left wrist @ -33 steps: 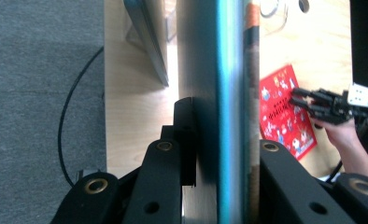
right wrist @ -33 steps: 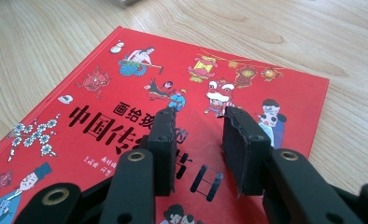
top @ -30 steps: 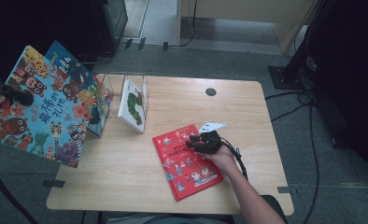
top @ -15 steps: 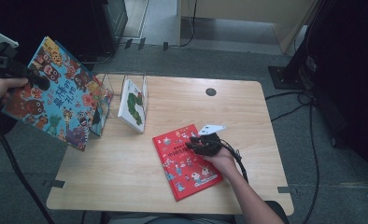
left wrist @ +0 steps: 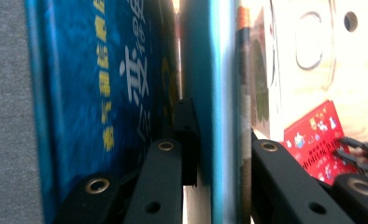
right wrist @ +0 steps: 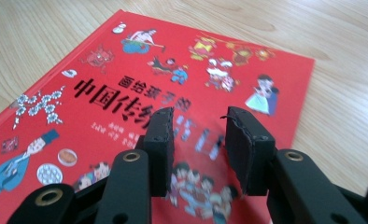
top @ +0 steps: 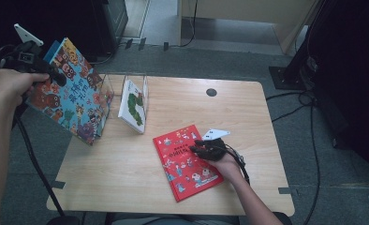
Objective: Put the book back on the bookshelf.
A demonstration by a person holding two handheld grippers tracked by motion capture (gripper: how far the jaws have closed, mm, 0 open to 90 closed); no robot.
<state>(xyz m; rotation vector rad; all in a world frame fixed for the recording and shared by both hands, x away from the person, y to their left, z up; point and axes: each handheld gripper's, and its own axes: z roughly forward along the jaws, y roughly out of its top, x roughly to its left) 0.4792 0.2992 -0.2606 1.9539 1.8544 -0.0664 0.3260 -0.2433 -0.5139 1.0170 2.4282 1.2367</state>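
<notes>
Two grippers | left gripper [top: 56,75] jaws pinch blue book [top: 72,93] | right gripper [top: 194,149] jaws spread over red book [top: 185,161]

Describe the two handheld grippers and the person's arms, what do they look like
Both the left gripper and right gripper are black, with linked metal jaws, brass-coloured rivets, squarish black pads, a pale three-cornered plate on top and a trailing black cable. The forearms are bare, with no sleeves in view.

light wooden table [top: 248,117] on grey carpet floor [top: 229,65]; black cables [top: 309,140] trail right; dark furniture behind.
</notes>
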